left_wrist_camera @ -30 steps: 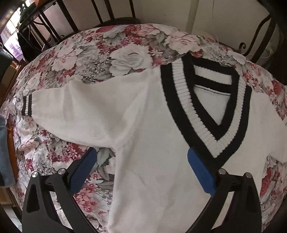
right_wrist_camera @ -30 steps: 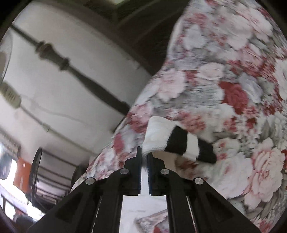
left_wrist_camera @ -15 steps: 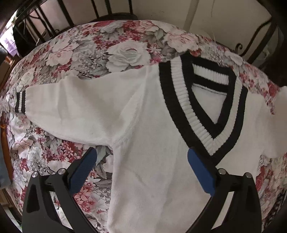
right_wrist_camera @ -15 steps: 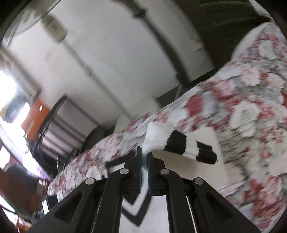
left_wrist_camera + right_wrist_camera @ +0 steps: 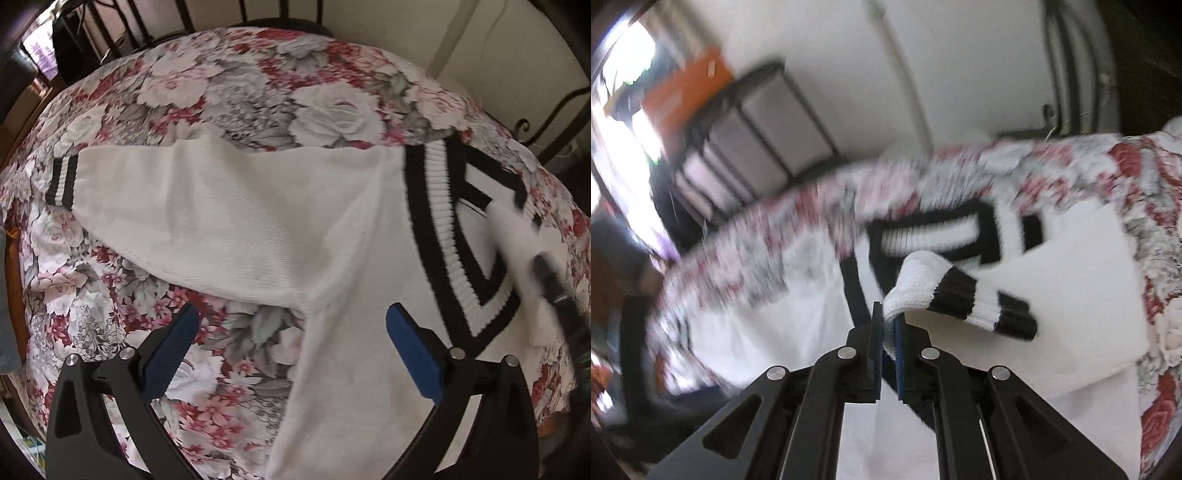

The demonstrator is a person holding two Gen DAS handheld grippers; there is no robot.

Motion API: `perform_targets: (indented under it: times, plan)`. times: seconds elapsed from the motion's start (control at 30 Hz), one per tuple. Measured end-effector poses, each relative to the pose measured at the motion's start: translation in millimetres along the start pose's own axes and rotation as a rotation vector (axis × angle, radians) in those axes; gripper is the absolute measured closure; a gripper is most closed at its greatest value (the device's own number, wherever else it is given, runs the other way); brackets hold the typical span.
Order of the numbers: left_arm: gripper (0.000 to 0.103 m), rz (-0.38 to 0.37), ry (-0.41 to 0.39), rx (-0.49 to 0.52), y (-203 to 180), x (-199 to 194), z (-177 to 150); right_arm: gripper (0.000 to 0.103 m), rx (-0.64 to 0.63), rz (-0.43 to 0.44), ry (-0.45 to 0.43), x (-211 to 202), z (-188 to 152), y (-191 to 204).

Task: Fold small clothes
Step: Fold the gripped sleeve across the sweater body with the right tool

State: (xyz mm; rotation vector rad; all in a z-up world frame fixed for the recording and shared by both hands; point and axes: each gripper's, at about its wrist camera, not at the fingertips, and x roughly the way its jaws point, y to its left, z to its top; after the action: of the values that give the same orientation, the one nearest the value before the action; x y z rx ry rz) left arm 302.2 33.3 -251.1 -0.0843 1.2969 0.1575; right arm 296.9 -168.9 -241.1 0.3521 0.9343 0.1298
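Note:
A white knit sweater (image 5: 332, 266) with a black-and-white striped V-neck (image 5: 443, 229) lies face up on the floral bedspread (image 5: 221, 92). Its left sleeve (image 5: 184, 206) stretches out flat, the striped cuff (image 5: 61, 181) at the far left. My left gripper (image 5: 291, 343) is open and empty, hovering over the armpit area. My right gripper (image 5: 888, 325) is shut on the right sleeve near its striped cuff (image 5: 979, 302) and holds it above the sweater's chest. It shows blurred at the right of the left wrist view (image 5: 550, 284).
A black metal bed frame (image 5: 147, 22) stands behind the bed against a white wall (image 5: 443, 33). Grey-blue cloth (image 5: 5, 332) lies at the left bed edge. An orange object (image 5: 687, 92) and a black rack (image 5: 764, 122) stand beyond the bed.
My right gripper has carried the right sleeve from the bed's right side over onto the sweater's chest. My left gripper has shifted left, staying open.

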Motion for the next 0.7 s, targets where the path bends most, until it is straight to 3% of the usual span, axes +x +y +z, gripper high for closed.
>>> perform_targets:
  times: [0.07,0.13,0.23,0.33,0.4,0.47,0.57,0.7]
  plan:
    - [0.005,0.004,0.013,-0.011,5,4,1,0.087,-0.081,-0.042,0.13,27,-14,10]
    - [0.005,0.004,0.029,-0.017,7,8,3,0.078,-0.128,-0.057,0.199,38,-26,13]
    - [0.005,0.006,0.036,-0.018,4,11,5,0.067,-0.149,-0.024,0.199,31,-30,16]
    - [0.005,0.018,0.044,-0.013,-4,15,8,0.062,-0.117,0.078,0.224,11,-27,6]
    - [0.005,0.013,0.053,-0.013,-12,19,9,0.061,-0.099,0.13,0.243,-4,-29,-6]
    - [0.005,0.027,0.051,0.001,-24,21,10,0.061,-0.088,0.127,0.27,-18,-31,-17]
    - [0.005,0.092,-0.006,0.121,-64,19,5,0.061,-0.037,0.099,0.294,-39,-29,-42]
    - [0.004,0.205,-0.123,0.347,-129,14,-14,0.06,0.094,0.026,0.206,-71,-20,-91]
